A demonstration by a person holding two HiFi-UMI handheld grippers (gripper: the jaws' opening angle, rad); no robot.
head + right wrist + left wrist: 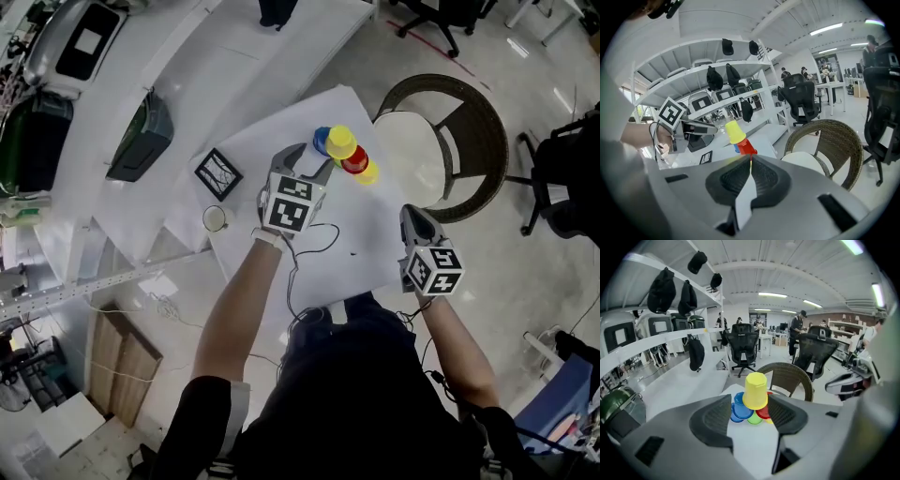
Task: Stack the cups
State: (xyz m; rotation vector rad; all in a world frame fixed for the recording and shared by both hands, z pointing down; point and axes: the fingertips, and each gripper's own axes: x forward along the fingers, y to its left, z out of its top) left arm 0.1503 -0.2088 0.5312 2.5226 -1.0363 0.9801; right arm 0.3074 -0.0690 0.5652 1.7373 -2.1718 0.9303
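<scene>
**Left jaws wide at the cup pile, right jaws closed**

Your left hand-held gripper (750,405) has its jaws spread wide, and its pads press on nothing. Looking along them, you see the top yellow cup (755,390) framed in the gap. It is just past the tips and touches neither pad.

That cup sits upside down at the peak of the cup pile (344,155). The pile stands on the table (361,248) close to its far edge, on the side by the wicker chair (473,131). Under the top cup you have blue cups (738,409) on the left and a red cup (763,412) on the right. A green cup (753,418) sits low between them. In the head view a second yellow cup (367,174) shows at the end of the pile nearest the chair.

Your right hand-held gripper (750,158) has its jaws together, with nothing between them. It hangs by the table's right edge, well apart from the pile and pointing towards it. In its own view the top yellow cup, the red cup and a sliver of blue rise just above the closed tips.

Near the table's left corner lies a small black-framed picture (218,174). A small round white container (216,218) sits just beside it, towards you.
</scene>
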